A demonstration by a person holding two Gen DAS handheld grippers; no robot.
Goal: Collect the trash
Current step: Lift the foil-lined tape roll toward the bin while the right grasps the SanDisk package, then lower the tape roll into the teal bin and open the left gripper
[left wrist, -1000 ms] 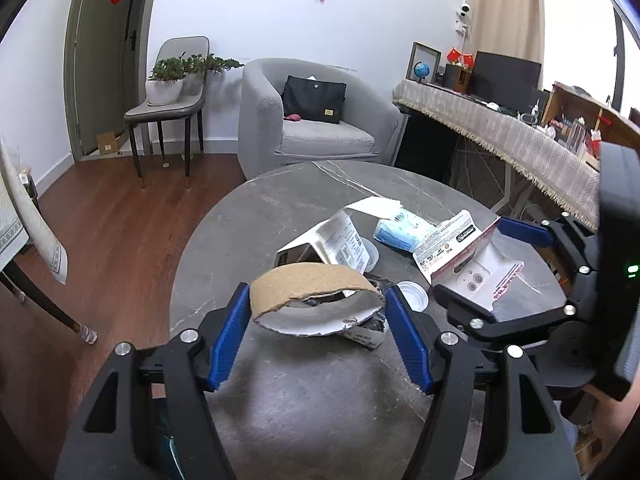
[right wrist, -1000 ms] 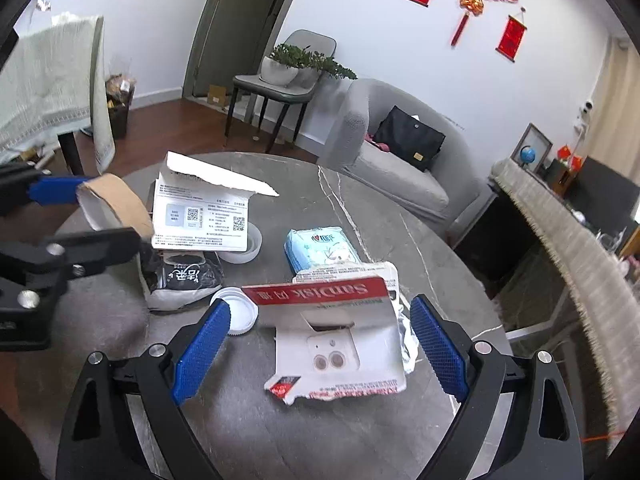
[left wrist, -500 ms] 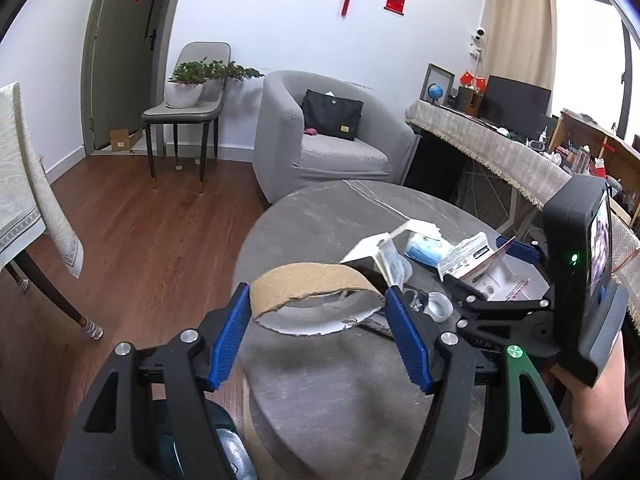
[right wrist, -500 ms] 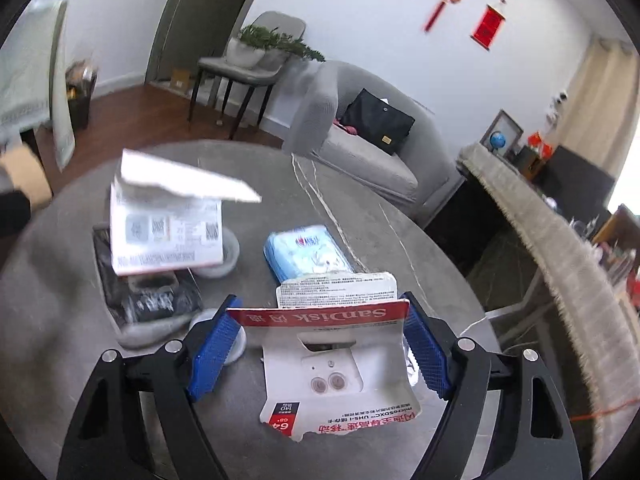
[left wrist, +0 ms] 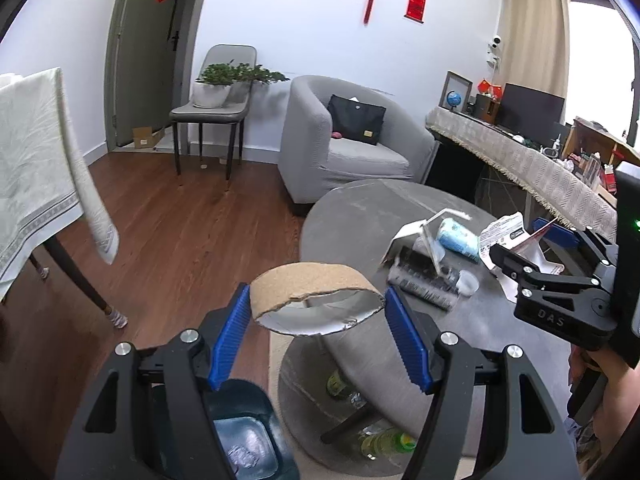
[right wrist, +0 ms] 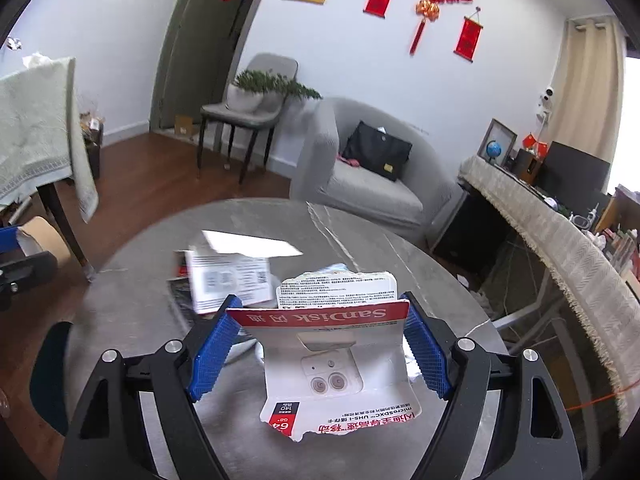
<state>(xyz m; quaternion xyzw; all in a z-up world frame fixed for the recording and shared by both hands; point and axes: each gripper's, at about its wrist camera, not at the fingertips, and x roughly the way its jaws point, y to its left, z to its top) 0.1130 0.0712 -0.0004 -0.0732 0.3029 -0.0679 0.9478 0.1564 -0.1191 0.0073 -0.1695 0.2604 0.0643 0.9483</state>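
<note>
- Hanging between the blue pads of the left gripper (left wrist: 318, 334), a flattened cardboard ring (left wrist: 314, 298) is clamped from both sides, out past the near-left edge of the round table (left wrist: 360, 208).
- Directly beneath, nearest the camera, sits a dark teal bin (left wrist: 244, 440) with crumpled material in it; I judge it the drop point. The ring looks slightly forward of the opening, so letting go now could bounce it off the rim onto the wooden floor (left wrist: 168, 232).
- To the right, the right gripper (right wrist: 320, 350) grasps a torn SanDisk card package (right wrist: 332, 364) by its side edges, raised off the tabletop; its jaws have just been closing on it.
- That thin card bows between the pads, so a quick swing could make it buckle and slip out.
- Farther on the table lie a white box (right wrist: 228, 280), a black wrapper (left wrist: 424, 280), a clear cap (left wrist: 468, 282) and a blue tissue pack (left wrist: 458, 236), all awaiting collection.
- Carrying the package leftward risks clashing with the other tool over the bin.
</note>
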